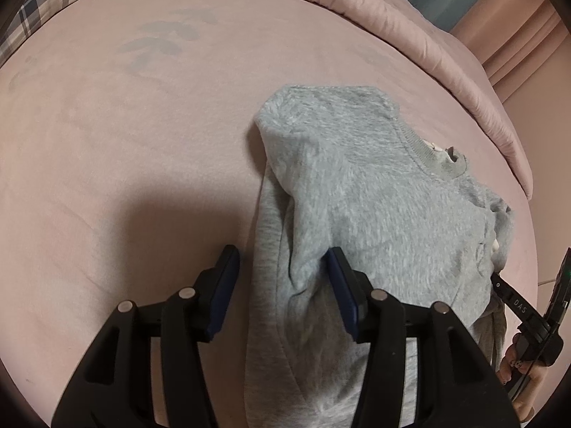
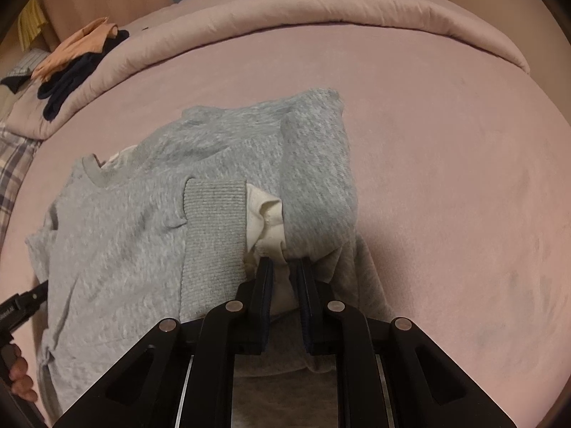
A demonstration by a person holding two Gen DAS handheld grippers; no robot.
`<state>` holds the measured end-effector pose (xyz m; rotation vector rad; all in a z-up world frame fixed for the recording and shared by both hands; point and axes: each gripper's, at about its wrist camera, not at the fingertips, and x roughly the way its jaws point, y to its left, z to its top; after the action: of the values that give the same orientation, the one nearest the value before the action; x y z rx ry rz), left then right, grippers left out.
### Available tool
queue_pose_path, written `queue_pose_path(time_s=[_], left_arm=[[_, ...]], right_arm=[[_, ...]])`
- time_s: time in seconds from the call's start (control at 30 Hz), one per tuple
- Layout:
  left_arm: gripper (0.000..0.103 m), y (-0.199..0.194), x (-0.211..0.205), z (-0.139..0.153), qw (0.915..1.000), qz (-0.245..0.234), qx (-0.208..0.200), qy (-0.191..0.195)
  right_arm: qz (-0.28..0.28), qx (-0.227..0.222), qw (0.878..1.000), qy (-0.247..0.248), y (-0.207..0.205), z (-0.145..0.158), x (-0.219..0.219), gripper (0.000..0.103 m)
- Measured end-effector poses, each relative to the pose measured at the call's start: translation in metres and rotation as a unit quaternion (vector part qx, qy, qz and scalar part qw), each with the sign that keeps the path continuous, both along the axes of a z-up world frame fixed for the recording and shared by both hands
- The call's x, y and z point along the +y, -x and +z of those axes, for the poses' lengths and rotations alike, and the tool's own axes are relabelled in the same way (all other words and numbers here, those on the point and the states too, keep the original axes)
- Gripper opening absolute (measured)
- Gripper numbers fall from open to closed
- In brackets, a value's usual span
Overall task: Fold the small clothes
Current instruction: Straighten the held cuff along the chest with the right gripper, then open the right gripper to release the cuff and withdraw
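The grey sweatshirt (image 1: 374,192) lies on the pink bed (image 1: 125,142), partly folded, with one sleeve brought across the body so that its ribbed cuff (image 2: 214,221) rests near the middle of the garment. The collar (image 1: 428,157) points toward the rolled duvet (image 2: 285,10) at the far edge.

Right tool (image 2: 285,267): jaws nearly closed, pinching a bunch of grey fabric and cream lining just beside the cuff. This grip lets the layer be lifted or dragged as one piece — probably to carry the fold over.

Left tool (image 1: 282,264): jaws wide apart, holding nothing. They straddle the near edge of the sweatshirt; one finger (image 1: 339,274) presses into a fabric ridge, the other stands over bare bed. The position suggests readiness to pin or take that edge while the right side works.

Dark and peach clothes (image 2: 71,67) lie on the duvet, well apart from the work — likely waiting their turn.
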<state>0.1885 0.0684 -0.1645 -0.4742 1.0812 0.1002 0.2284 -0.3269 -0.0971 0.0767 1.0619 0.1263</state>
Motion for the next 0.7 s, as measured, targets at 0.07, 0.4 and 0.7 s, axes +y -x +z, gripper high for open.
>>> queue_pose_path(time_s=[0.07,0.4,0.7], left_arm=[[0.052,0.000,0.001,0.000,1.0000,0.002,-0.001,0.005],[0.053,0.007,0.000,0.005,0.9999,-0.006,-0.004,0.008],[0.072,0.048,-0.010,0.028,0.9998,-0.016,-0.008,0.006]], right_arm=[[0.001,-0.004,1.000,0.006,-0.001,-0.001,0.005,0.014],[0.002,-0.005,1.000,0.005,0.000,0.001,0.005,0.014],[-0.001,-0.039,0.999,0.005,0.034,0.026,-0.005,0.037]])
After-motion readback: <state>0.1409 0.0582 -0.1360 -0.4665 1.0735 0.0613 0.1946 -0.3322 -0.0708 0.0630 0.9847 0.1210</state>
